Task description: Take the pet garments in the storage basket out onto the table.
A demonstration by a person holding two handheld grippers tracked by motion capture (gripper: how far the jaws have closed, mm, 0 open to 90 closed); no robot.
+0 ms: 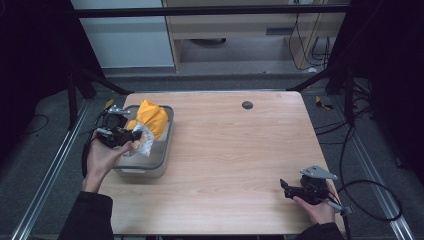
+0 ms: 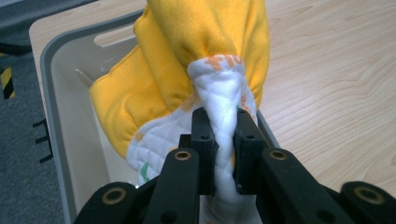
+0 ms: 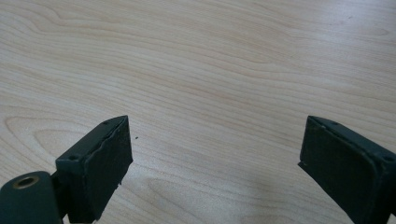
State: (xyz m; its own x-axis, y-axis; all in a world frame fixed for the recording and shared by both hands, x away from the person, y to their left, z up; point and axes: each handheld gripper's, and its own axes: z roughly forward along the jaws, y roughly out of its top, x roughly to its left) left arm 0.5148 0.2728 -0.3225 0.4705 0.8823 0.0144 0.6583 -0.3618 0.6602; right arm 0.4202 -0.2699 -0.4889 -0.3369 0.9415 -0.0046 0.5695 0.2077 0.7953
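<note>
From the high view we see the whole wooden tabletop [image 1: 225, 160], with one grey tub [image 1: 162, 150] near its left edge and one yellow cloth [image 1: 152, 119] bunched up and rising out of it. The left gripper view adds what the high view is too small to tell: the cloth [image 2: 210, 42] has a white quilted lining with orange marks, and a fold of that lining is pinched between our left gripper's [image 2: 225, 149] jaws, which are closed tight on it. This view also shows the tub's pale inner wall [image 2: 70, 107] and a slot handle near its far rim.

The right gripper view shows bare wood grain [image 3: 210, 70] and the right gripper [image 3: 215, 158] with its jaws spread wide, nothing between them.

We count one cloth, one tub, two grippers and one small dark round disc [image 1: 247, 105] near the far edge of the tabletop.

Our left hand [image 1: 102, 155] reaches forward over the near-left corner, holding its gripper [image 1: 131, 136] over the tub's left side, pointing right into the cloth. Our right hand [image 1: 317, 205] rests low at the near-right corner, well apart from the tub, its gripper [image 1: 285, 187] pointing left, a cable trailing off to the right.
</note>
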